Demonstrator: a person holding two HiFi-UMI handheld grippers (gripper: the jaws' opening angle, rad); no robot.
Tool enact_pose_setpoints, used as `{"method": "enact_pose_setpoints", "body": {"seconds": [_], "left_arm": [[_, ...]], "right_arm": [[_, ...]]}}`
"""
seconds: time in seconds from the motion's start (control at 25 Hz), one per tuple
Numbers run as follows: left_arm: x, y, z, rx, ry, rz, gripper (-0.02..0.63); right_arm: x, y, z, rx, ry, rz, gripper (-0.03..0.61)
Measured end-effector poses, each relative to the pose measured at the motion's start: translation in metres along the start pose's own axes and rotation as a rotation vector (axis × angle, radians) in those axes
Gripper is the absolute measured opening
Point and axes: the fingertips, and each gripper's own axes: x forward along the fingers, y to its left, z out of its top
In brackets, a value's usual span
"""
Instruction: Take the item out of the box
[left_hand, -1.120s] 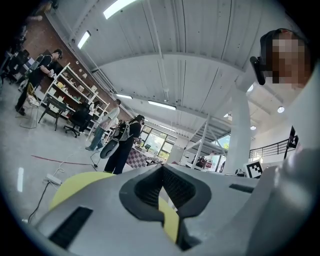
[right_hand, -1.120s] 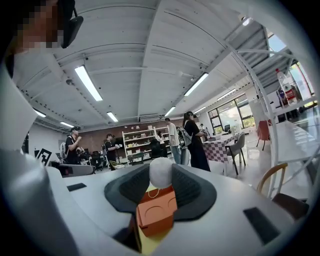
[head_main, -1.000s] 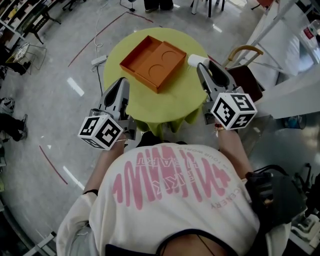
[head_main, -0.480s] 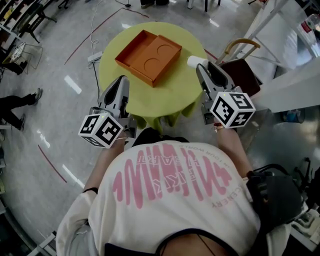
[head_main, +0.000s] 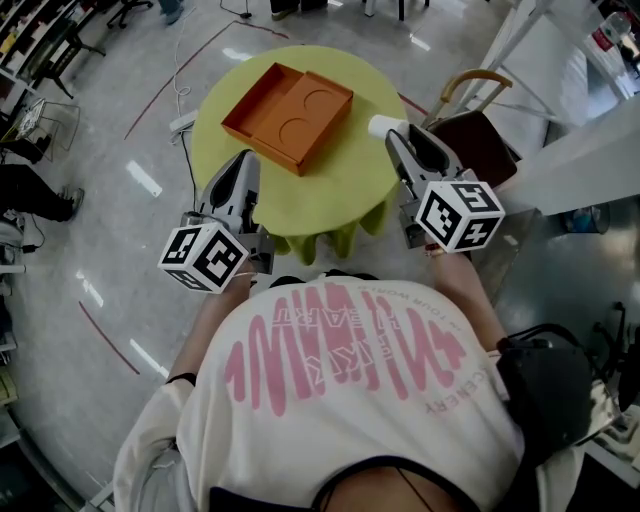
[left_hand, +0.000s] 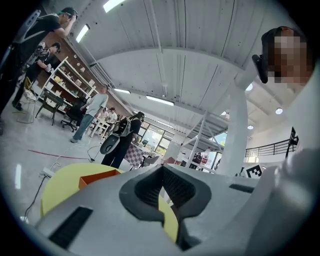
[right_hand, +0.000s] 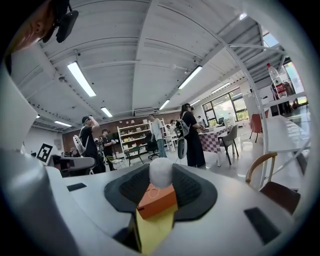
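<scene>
Between the fingers (right_hand: 192, 192) of our right gripper (head_main: 392, 137) sat the white item (right_hand: 161, 171), a small rounded thing. The dark pads were clamped on it from both sides, right at their tips. It was out of the orange box (head_main: 290, 112) and well apart from it, near the right rim of the yellow-green table (head_main: 340, 195) as the head view showed.

Beyond those fingertips and off to their left lay the box, open on the tabletop, with two round hollows pressed into one half. Through the right gripper view the box showed straight ahead of the fingers, just under the held item, with the table's cloth nearer to us below it. To the right of the fingers stood a chair (head_main: 478, 125) with a curved wooden back, and past the table several people (right_hand: 192, 135) were standing on the grey floor.

Our left gripper (head_main: 243, 160) hung at the table's near left rim with its fingertips together and nothing between them; only a slit of the yellow cloth showed lower down between the pads. From that side a corner of the orange box appeared beyond the fingers and to their left, well apart from them.
</scene>
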Motion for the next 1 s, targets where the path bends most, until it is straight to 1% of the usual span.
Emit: {"method": "enact_pose_setpoints", "body": {"seconds": [0.2,0.44,0.64,0.84,1.0], "left_arm": [[0.001,0.001,-0.004,-0.002,0.013,-0.002,0.008],[-0.008,0.004,-0.024,-0.019,0.058,0.012,0.007],[-0.007,0.004,-0.026,-0.024,0.063,0.011,0.008],[-0.003,0.000,-0.033,-0.022,0.081,-0.009,0.008],[-0.001,0.001,-0.035,-0.026,0.084,-0.008,0.008]], "right_arm": [[-0.002,-0.001,-0.008,0.003,0.025,-0.003,0.140],[-0.004,0.000,-0.023,0.017,0.045,0.004,0.140],[-0.008,-0.001,-0.031,0.014,0.064,-0.002,0.141],[-0.014,-0.007,-0.035,0.027,0.062,-0.022,0.141],[-0.017,-0.011,-0.035,0.017,0.065,-0.034,0.141]]}}
